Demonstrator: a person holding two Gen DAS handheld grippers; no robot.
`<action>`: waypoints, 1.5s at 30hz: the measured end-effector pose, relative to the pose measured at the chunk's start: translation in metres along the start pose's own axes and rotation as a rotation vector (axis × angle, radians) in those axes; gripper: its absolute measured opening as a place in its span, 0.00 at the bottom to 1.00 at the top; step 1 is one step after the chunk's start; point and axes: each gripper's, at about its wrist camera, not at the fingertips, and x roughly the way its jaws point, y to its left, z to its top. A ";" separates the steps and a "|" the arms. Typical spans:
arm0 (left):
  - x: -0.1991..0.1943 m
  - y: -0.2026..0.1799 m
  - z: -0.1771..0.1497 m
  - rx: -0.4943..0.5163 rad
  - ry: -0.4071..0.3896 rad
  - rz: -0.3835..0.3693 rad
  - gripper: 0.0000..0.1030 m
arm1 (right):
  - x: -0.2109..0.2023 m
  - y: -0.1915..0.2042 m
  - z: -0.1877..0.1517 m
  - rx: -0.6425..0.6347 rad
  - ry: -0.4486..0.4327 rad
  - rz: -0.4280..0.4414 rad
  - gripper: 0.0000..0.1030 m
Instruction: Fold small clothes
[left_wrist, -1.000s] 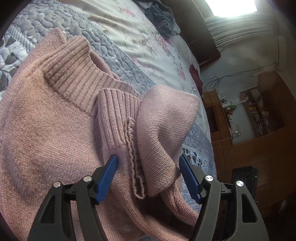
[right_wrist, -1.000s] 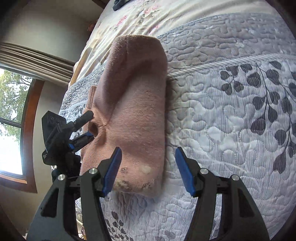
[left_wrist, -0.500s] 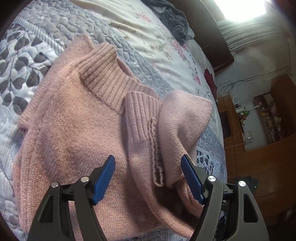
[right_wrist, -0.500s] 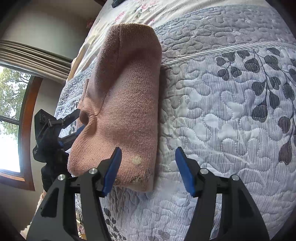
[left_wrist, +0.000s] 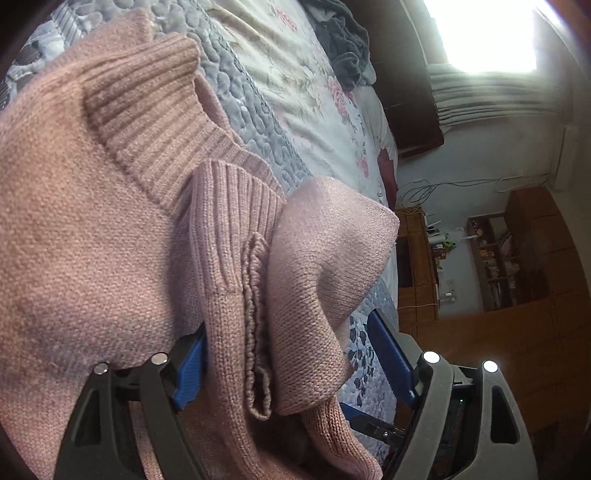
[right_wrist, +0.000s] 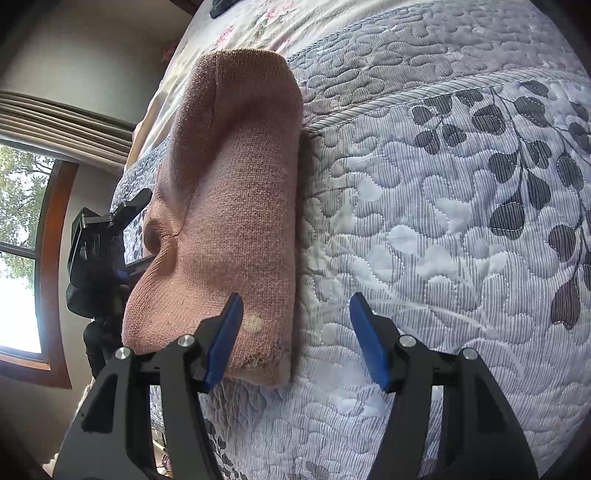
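Observation:
A pink knitted sweater (left_wrist: 92, 240) lies on the quilted bedspread (right_wrist: 424, 221), its ribbed collar (left_wrist: 147, 122) toward the far side. A sleeve with a ribbed cuff (left_wrist: 236, 229) is folded over the body. My left gripper (left_wrist: 288, 362) is open, and the bunched sleeve fabric sits between its blue fingers (left_wrist: 188, 369). In the right wrist view the sweater (right_wrist: 236, 203) is a long folded bundle. My right gripper (right_wrist: 297, 343) is open at its near hem; one blue finger is over the stained corner, the other over the quilt. The left gripper (right_wrist: 99, 251) shows at the bundle's left side.
A floral sheet (left_wrist: 295, 92) covers the far half of the bed, with a dark grey garment (left_wrist: 347, 44) heaped on it. Wooden shelves and cabinets (left_wrist: 498, 258) stand past the bed edge. A wood-framed window (right_wrist: 22, 240) is on the left.
The left gripper has moved back in close over the folded sleeve after drawing away half a second ago. The right gripper stays open at the hem, barely shifted.

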 end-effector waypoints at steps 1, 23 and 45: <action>0.004 -0.004 0.000 0.022 0.010 0.026 0.79 | 0.001 0.000 -0.001 0.001 0.002 0.000 0.59; -0.111 -0.055 0.036 0.295 -0.185 0.012 0.23 | -0.005 0.023 -0.024 -0.068 -0.005 0.009 0.61; -0.169 0.023 0.004 0.231 -0.137 0.196 0.51 | 0.036 0.066 -0.044 -0.125 0.076 0.050 0.63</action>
